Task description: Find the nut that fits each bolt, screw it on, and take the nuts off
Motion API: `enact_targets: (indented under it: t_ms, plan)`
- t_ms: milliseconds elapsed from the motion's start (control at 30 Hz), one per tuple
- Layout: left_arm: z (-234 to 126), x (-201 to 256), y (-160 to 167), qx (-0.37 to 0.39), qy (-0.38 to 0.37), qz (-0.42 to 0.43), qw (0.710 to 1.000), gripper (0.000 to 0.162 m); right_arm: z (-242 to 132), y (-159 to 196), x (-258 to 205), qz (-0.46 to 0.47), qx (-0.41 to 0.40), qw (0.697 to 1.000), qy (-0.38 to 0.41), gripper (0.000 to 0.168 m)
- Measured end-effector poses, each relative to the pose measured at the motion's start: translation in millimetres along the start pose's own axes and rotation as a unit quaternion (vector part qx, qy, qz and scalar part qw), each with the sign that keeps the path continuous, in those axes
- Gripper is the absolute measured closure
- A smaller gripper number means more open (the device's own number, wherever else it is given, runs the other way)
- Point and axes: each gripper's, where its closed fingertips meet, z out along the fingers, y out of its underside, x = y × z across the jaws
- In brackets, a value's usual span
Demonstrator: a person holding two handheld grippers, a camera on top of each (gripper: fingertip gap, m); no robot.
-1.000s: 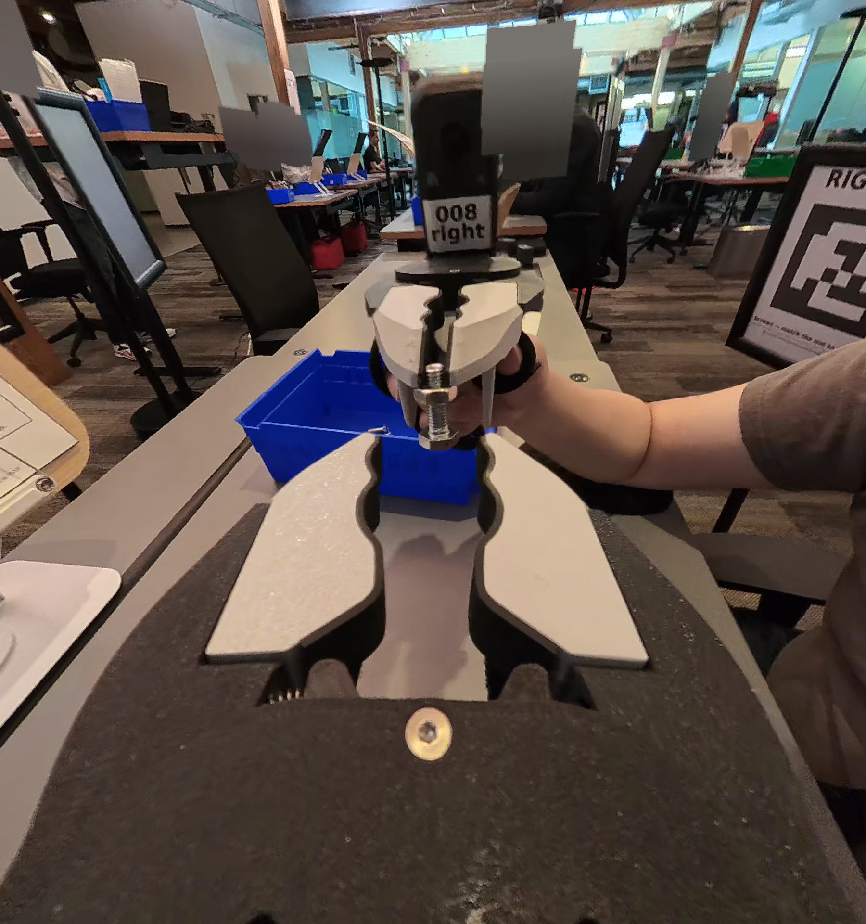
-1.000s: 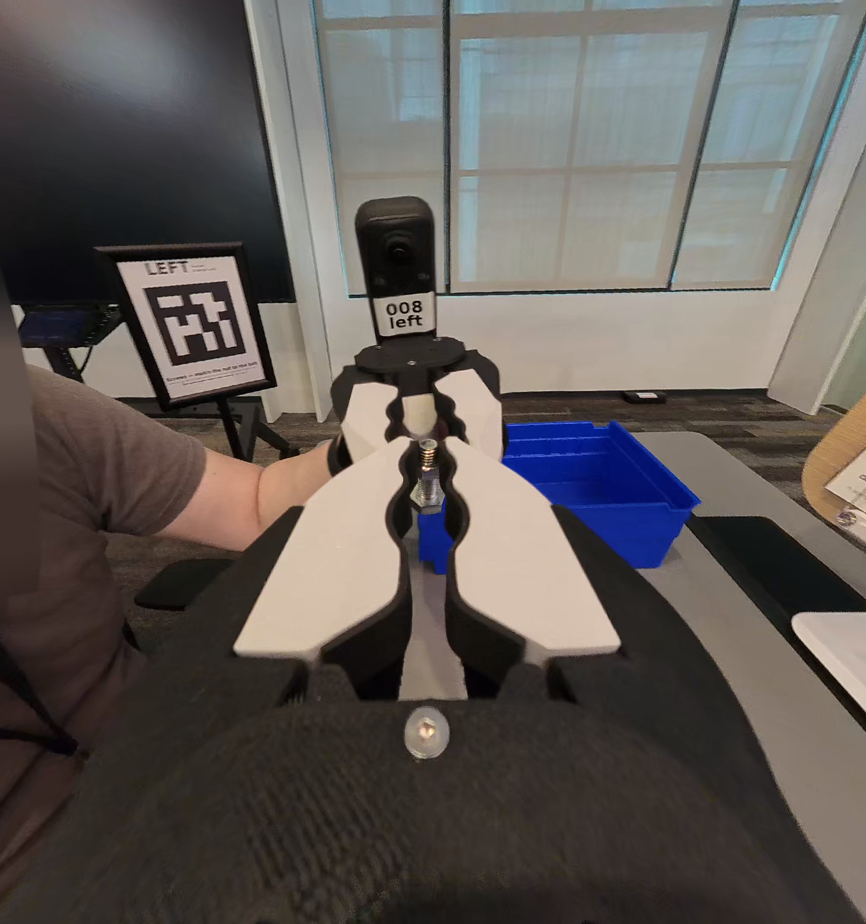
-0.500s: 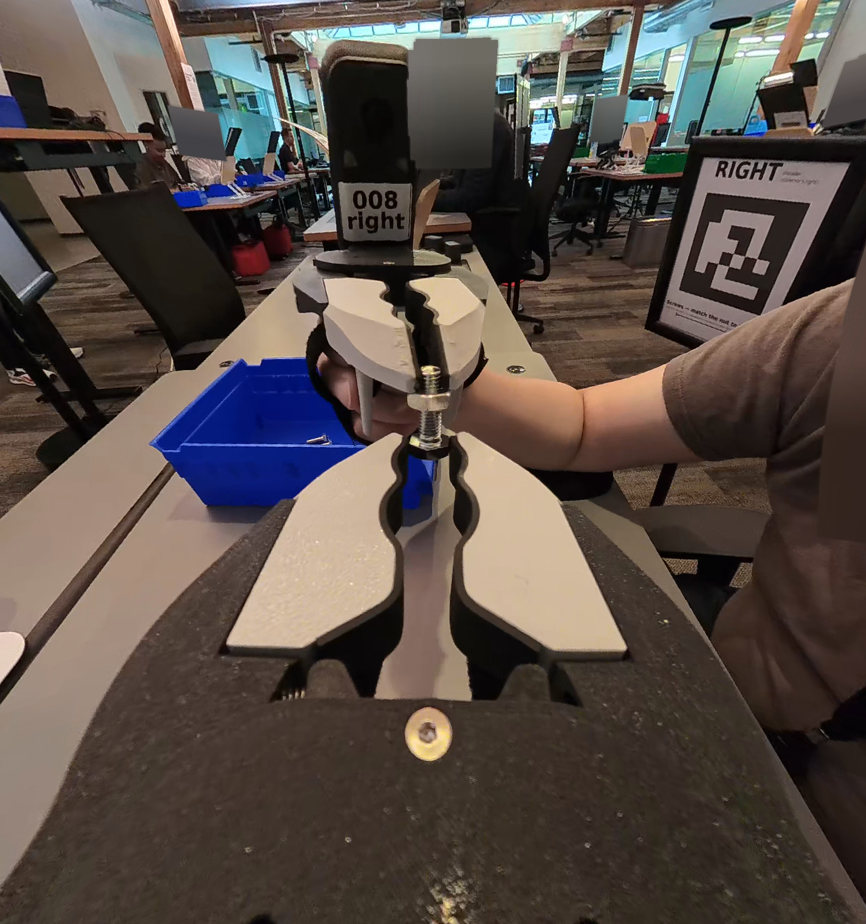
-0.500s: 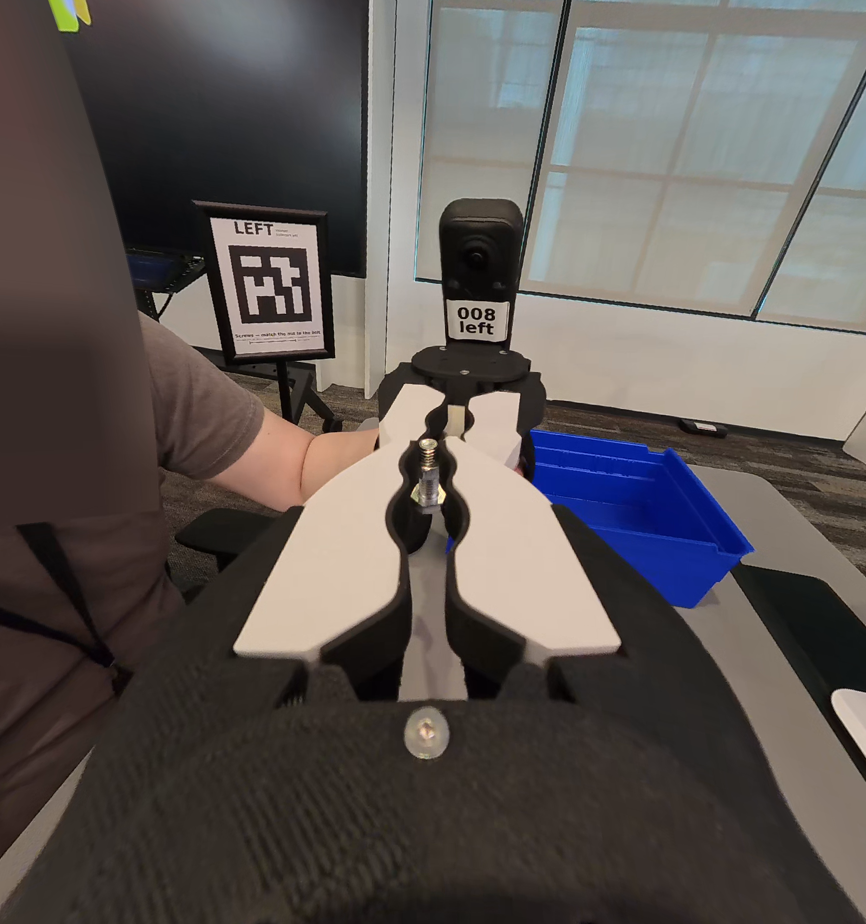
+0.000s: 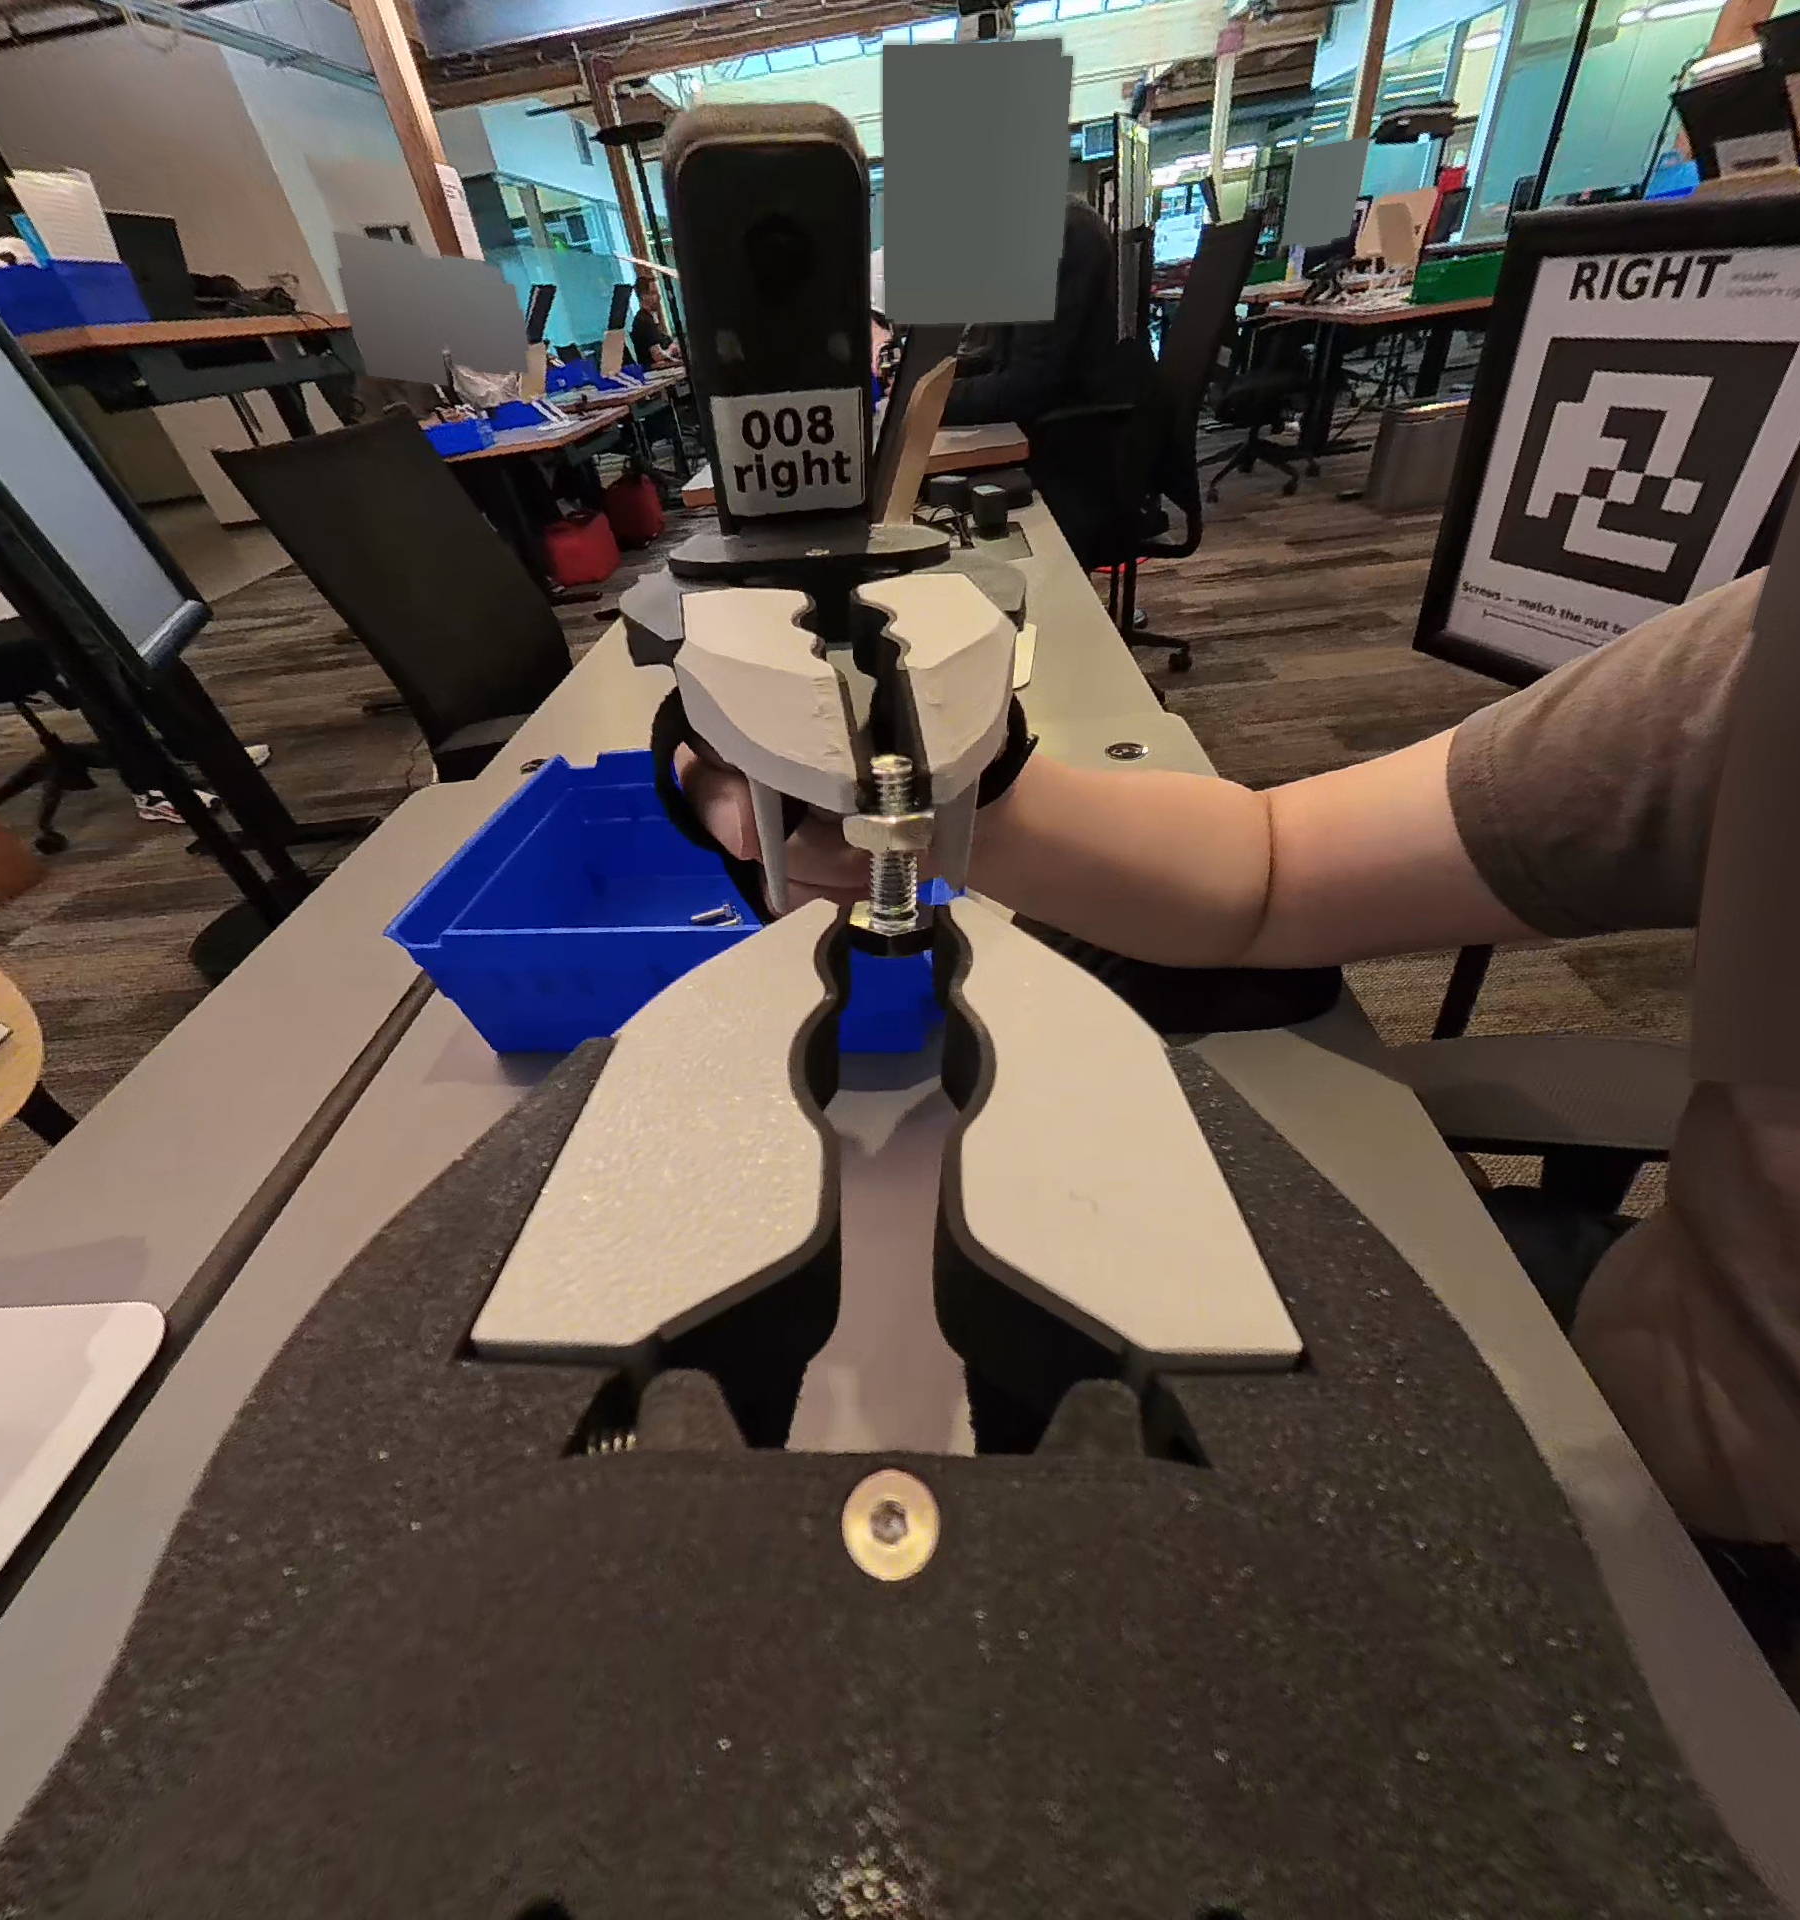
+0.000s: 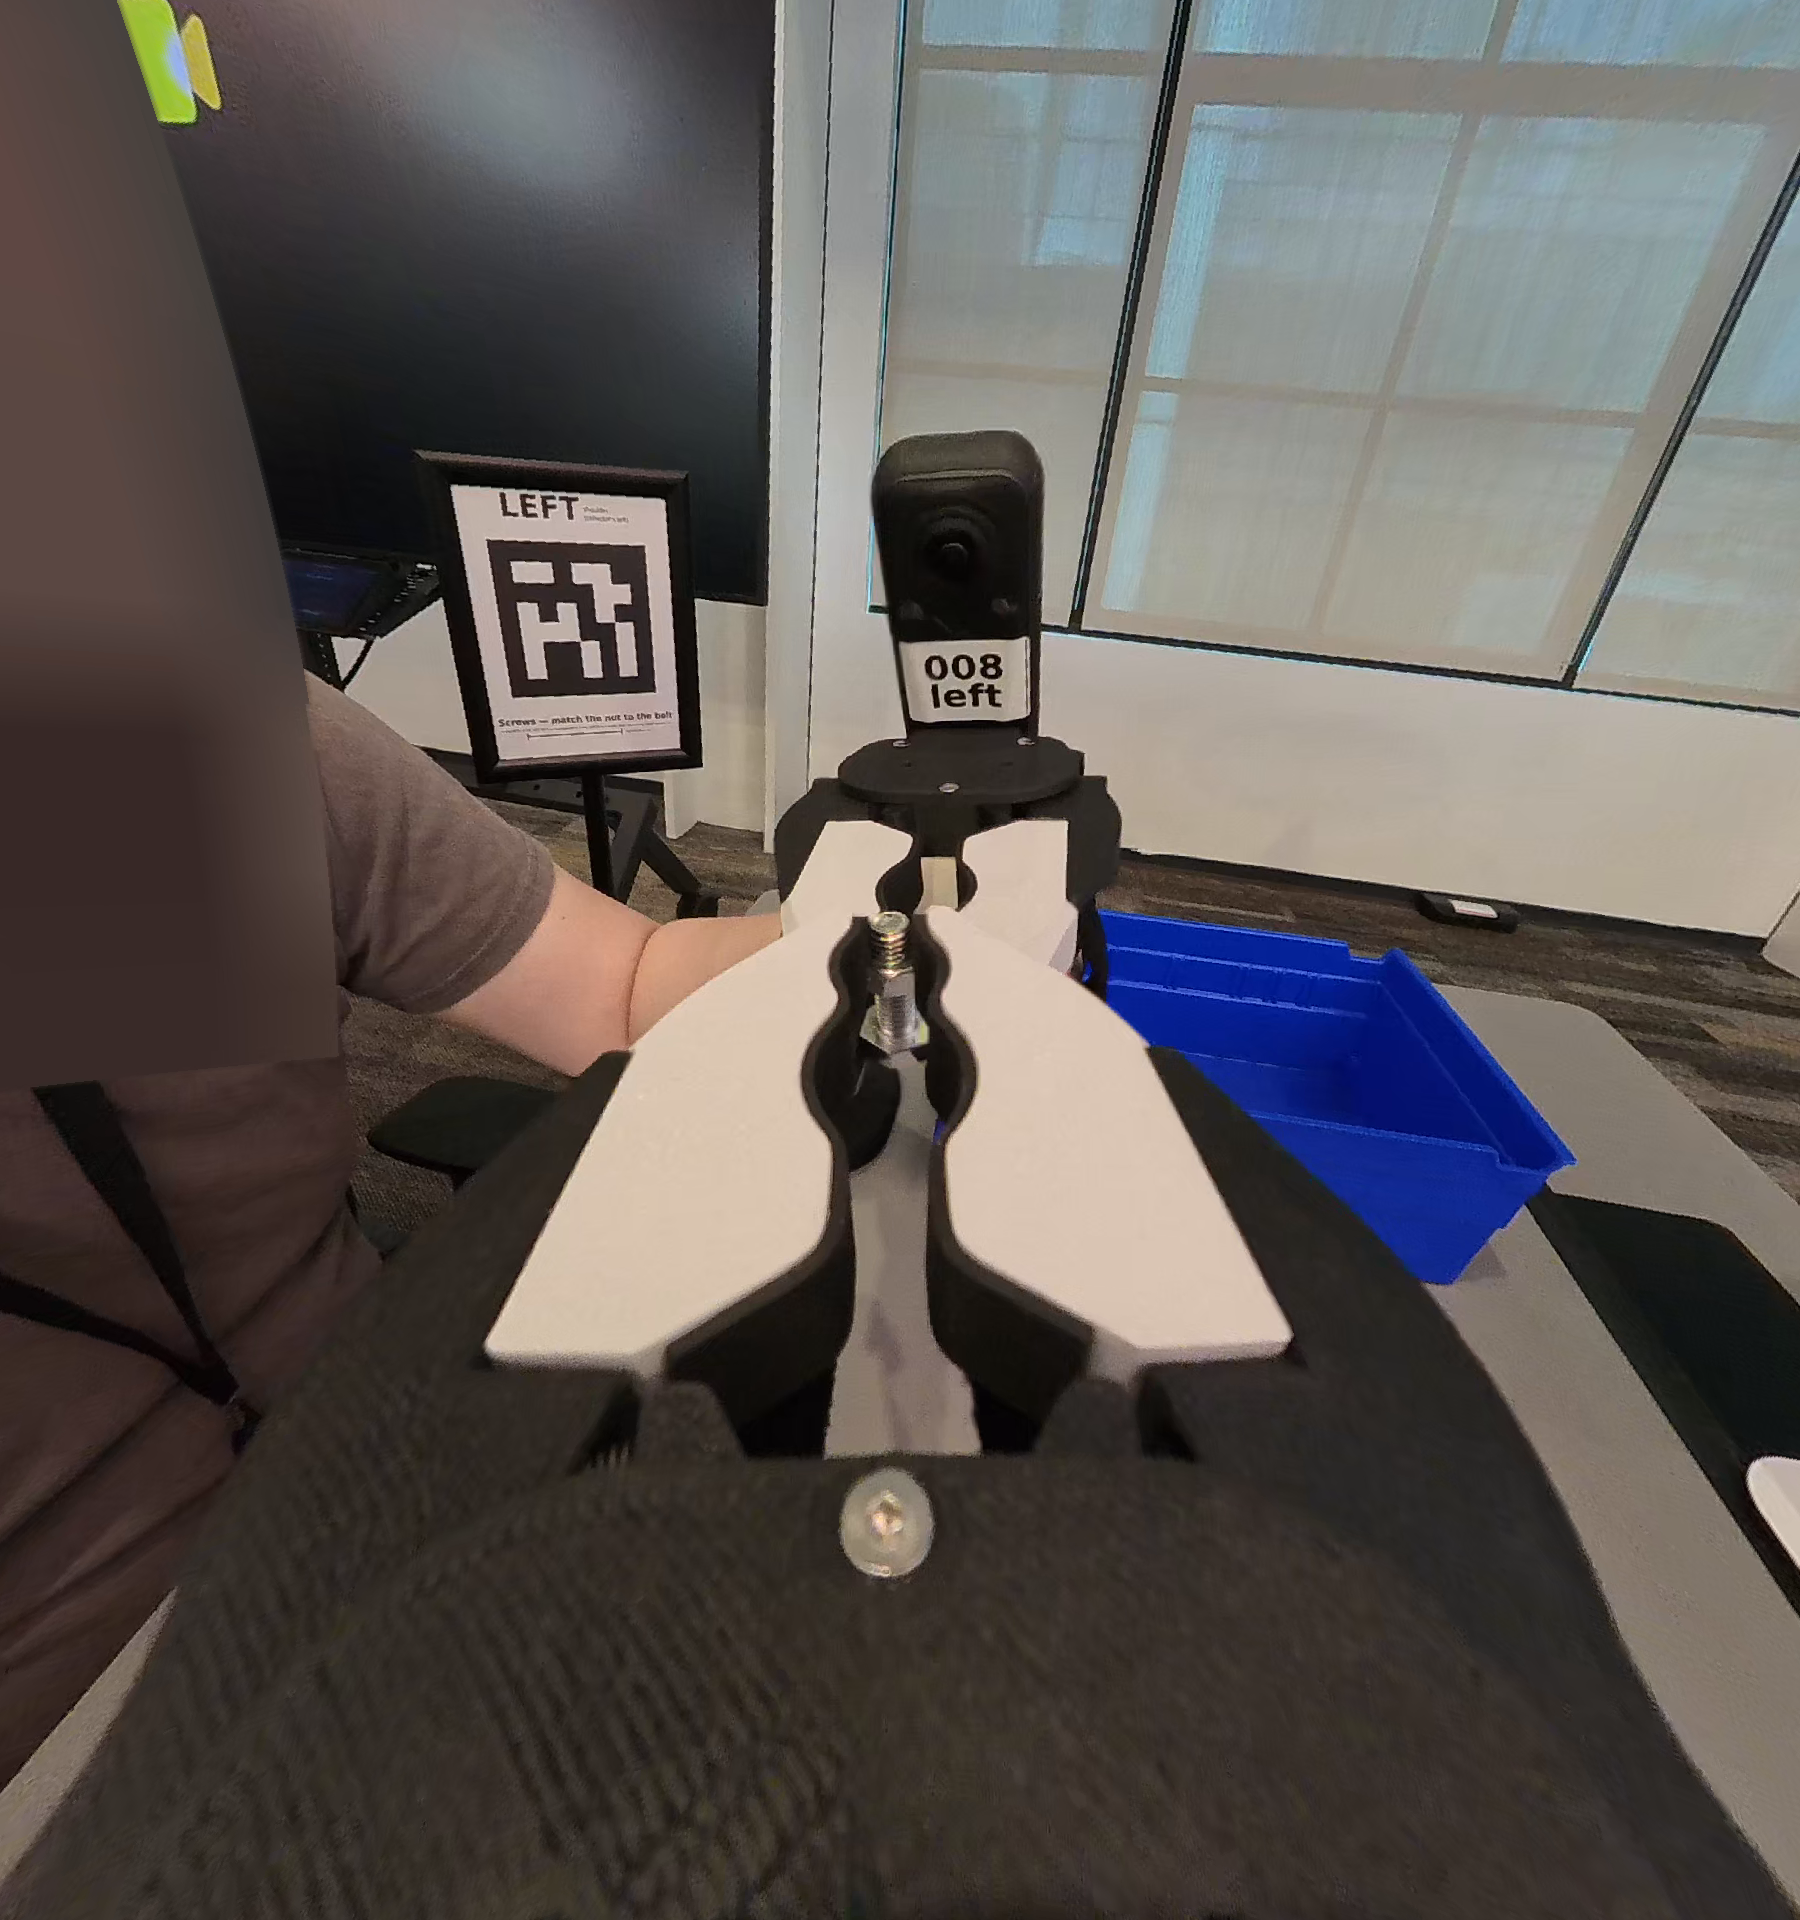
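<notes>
The left gripper [image 5: 891,925], narrowed to a slim gap, pinches the dark head at the bottom end of a threaded bolt [image 5: 891,878] at its very tips. Facing it, the right gripper [image 5: 894,800] is closed about the upper shank, its tips level with the hex nut [image 5: 888,829] partway along the thread; whether they press the nut's flats or only the thread I cannot tell. In the right wrist view the bolt [image 6: 888,971] stands upright in that gripper's scalloped notch. Both are held above the grey table [image 5: 252,1101], a blue bin [image 5: 584,914] just behind with a small screw [image 5: 714,914] inside.

To turn the nut cleanly, I judge it best to keep both grippers on one axis, the head clamped firm, rotating only one side.
</notes>
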Motion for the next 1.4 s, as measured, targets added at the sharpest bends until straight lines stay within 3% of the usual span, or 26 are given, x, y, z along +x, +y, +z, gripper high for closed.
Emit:
enact_targets:
  t_ms: [67, 267, 733, 1000, 1233, 1400]
  plan:
    - [-1.3, -3.2, -0.6, 0.0, -0.008, -0.007, 1.0, 0.148, -1.9, -3.8, 4.0, -0.006, 0.008, 1.0, 0.017, 0.143]
    - [-2.5, -13.6, -0.4, 0.002, -0.034, -0.034, 0.999, 0.148, -5.0, -2.3, 12.2, -0.022, -0.01, 0.998, 0.055, 0.137]
    - [-2.4, -8.0, -4.5, 0.013, -0.016, -0.037, 0.999, 0.148, -11.5, 4.3, 21.1, 0.032, 0.01, 0.999, 0.031, 0.141]
    - [2.4, -4.1, -3.9, 0.012, -0.011, -0.039, 0.999, 0.148, 5.6, 3.0, 10.1, 0.018, 0.006, 0.999, 0.033, 0.139]
    - [-3.6, -3.1, -11.7, 0.03, -0.004, -0.046, 0.998, 0.148, -14.2, -2.2, 21.0, 0.043, 0.029, 0.998, 0.028, 0.142]
    - [-0.2, -4.3, -7.4, 0.023, -0.004, -0.051, 0.998, 0.148, -3.2, -8.5, 4.6, 0.045, 0.041, 0.998, -0.005, 0.14]
